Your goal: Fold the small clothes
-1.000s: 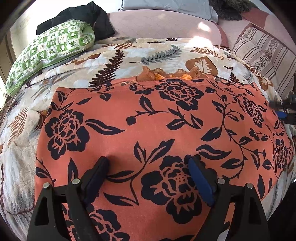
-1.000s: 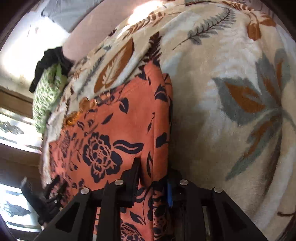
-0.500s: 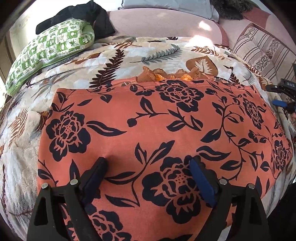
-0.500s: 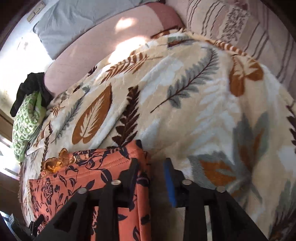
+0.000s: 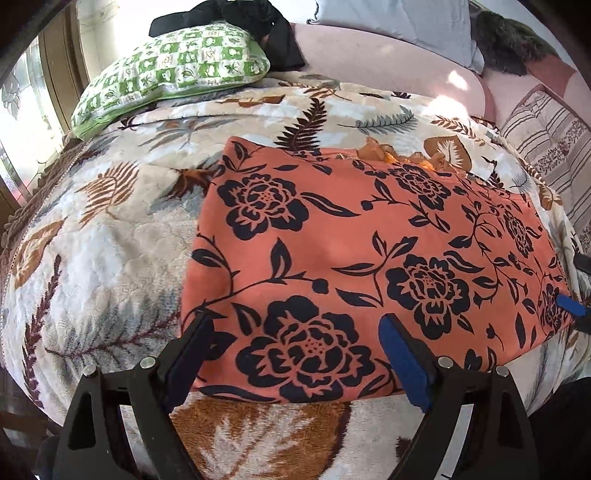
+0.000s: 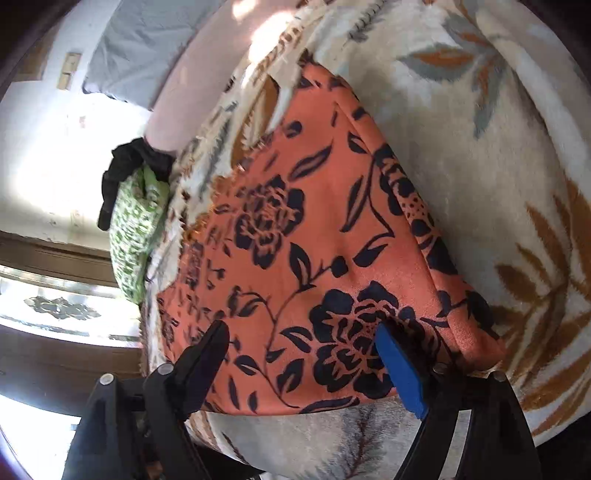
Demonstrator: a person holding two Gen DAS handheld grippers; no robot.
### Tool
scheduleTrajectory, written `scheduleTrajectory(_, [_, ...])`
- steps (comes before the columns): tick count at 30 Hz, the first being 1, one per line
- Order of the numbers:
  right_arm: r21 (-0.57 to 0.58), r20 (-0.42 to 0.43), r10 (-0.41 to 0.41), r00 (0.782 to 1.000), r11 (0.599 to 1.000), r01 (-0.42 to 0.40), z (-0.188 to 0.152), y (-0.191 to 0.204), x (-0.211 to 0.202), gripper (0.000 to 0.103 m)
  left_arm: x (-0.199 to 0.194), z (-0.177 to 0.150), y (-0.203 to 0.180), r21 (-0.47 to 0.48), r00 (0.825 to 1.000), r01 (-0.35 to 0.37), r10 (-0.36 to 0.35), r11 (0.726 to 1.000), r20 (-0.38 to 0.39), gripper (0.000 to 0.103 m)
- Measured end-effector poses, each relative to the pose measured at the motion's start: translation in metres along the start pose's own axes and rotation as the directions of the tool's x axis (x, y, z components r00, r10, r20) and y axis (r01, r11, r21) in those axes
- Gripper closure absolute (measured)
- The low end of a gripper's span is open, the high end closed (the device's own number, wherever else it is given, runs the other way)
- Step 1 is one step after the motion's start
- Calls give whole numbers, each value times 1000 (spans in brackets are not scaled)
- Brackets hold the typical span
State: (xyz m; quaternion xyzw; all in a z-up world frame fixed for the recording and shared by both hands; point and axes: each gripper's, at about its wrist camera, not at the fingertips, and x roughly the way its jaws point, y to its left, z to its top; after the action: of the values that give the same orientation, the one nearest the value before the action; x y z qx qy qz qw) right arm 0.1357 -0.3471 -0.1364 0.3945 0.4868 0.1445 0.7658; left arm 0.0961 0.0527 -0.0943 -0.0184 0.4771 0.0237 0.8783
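Note:
An orange garment with black flower print [image 5: 369,251] lies folded flat on the leaf-patterned blanket [image 5: 103,240]. An orange ruffled edge [image 5: 399,157] peeks out at its far side. My left gripper [image 5: 295,332] is open, its jaws wide apart over the garment's near left edge. My right gripper [image 6: 303,339] is open over the garment [image 6: 314,229] near its right end, holding nothing. Its blue pad also shows at the right edge of the left wrist view [image 5: 570,304].
A green checked pillow [image 5: 173,70] with a black cloth [image 5: 255,22] on it lies at the far left. A pink bolster [image 5: 388,59], a grey pillow [image 5: 399,14] and a striped cushion [image 5: 554,140] line the back and right. A window lies left.
My left gripper drew back toward the garment's near left edge. My right gripper opened wide and shifted over the garment's right end.

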Motion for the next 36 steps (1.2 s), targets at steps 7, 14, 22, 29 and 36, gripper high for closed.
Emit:
scheduleTrajectory(7, [-100, -9, 15, 1000, 995, -15, 13, 50, 9, 18, 10, -1, 8, 6, 999, -21, 21, 1000, -31, 12])
scheduleTrajectory(14, [-63, -75, 80, 994, 994, -85, 54, 74, 79, 18, 21, -7, 10, 22, 999, -27, 28, 999, -42, 12])
scheduleTrajectory(22, [146, -64, 106, 992, 985, -96, 105, 52, 121, 18, 26, -7, 10, 32, 998, -34, 36, 999, -49, 8])
scheduleTrajectory(29, [16, -92, 92, 991, 996, -91, 38, 52, 53, 18, 19, -5, 11, 8, 998, -36, 36, 999, -57, 8])
scheduleTrajectory(36, [36, -97, 110, 989, 994, -107, -49, 11, 10, 18, -9, -6, 0, 31, 999, -34, 35, 999, -15, 8])
